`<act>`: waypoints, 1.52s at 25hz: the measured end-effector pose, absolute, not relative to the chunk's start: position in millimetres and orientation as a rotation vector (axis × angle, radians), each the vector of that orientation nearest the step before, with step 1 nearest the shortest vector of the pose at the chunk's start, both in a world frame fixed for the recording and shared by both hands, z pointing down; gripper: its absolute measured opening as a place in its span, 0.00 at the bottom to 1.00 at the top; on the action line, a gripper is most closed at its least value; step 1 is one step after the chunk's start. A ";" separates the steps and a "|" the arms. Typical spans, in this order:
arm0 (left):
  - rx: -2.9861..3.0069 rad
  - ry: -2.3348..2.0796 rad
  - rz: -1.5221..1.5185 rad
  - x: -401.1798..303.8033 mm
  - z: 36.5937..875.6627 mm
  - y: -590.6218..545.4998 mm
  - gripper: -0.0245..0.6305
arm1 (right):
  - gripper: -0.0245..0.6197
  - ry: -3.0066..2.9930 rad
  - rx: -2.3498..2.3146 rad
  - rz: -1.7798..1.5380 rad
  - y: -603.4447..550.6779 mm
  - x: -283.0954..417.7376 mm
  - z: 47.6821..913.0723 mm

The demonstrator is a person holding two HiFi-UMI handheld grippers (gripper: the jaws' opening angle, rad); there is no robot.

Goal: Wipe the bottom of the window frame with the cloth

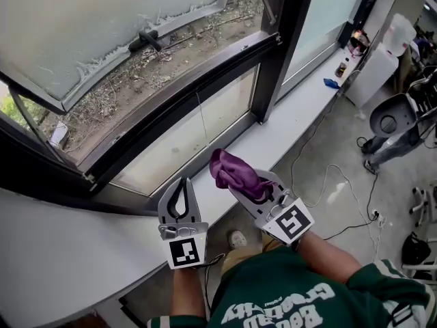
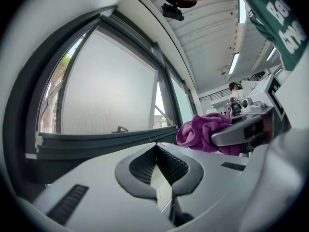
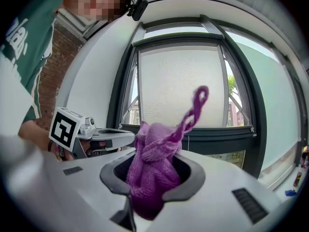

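Note:
A purple cloth (image 1: 234,171) is bunched between the jaws of my right gripper (image 1: 247,187), which is shut on it; one twisted end sticks up (image 3: 195,105) above the gripper (image 3: 154,172). My left gripper (image 1: 183,183) hovers just left of it over the white sill (image 1: 82,244), shut and holding nothing (image 2: 155,148). The cloth (image 2: 203,132) shows to its right. The dark bottom rail of the window frame (image 1: 184,91) runs diagonally beyond both grippers, apart from them. The window sash (image 1: 102,26) is swung open outward above bare ground.
A dark upright post (image 1: 283,39) divides the window. Farther along the sill lie a blue object (image 1: 330,83) and a small bottle (image 1: 339,68). On the floor at right are cables (image 1: 328,183), a chair (image 1: 399,125) and a white container (image 1: 396,36).

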State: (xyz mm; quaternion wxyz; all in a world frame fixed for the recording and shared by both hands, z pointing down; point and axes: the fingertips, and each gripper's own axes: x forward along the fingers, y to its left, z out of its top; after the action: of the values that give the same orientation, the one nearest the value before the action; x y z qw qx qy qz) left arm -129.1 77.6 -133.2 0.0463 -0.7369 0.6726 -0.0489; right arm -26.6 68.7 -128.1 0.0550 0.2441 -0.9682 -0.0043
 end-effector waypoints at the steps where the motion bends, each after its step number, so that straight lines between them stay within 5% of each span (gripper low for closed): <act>1: -2.243 2.063 -0.151 -128.8 -132.1 76.3 0.05 | 0.23 -2.941 0.738 -0.012 68.7 -26.6 -128.5; 16: -2.109 2.205 -0.193 -131.5 -132.1 70.4 0.05 | 0.23 -3.016 0.488 0.073 59.7 -46.5 -114.2; 38: -1.706 2.790 -0.445 -220.6 60.9 146.2 0.05 | 0.23 -2.863 -0.196 0.338 95.6 -141.8 67.6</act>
State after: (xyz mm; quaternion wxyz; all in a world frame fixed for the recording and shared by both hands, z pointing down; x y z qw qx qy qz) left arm -220.6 146.2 60.9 -0.0794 -0.5154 0.8426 -0.1343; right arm -141.8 95.6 67.6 0.1259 -0.0673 -0.9829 0.1161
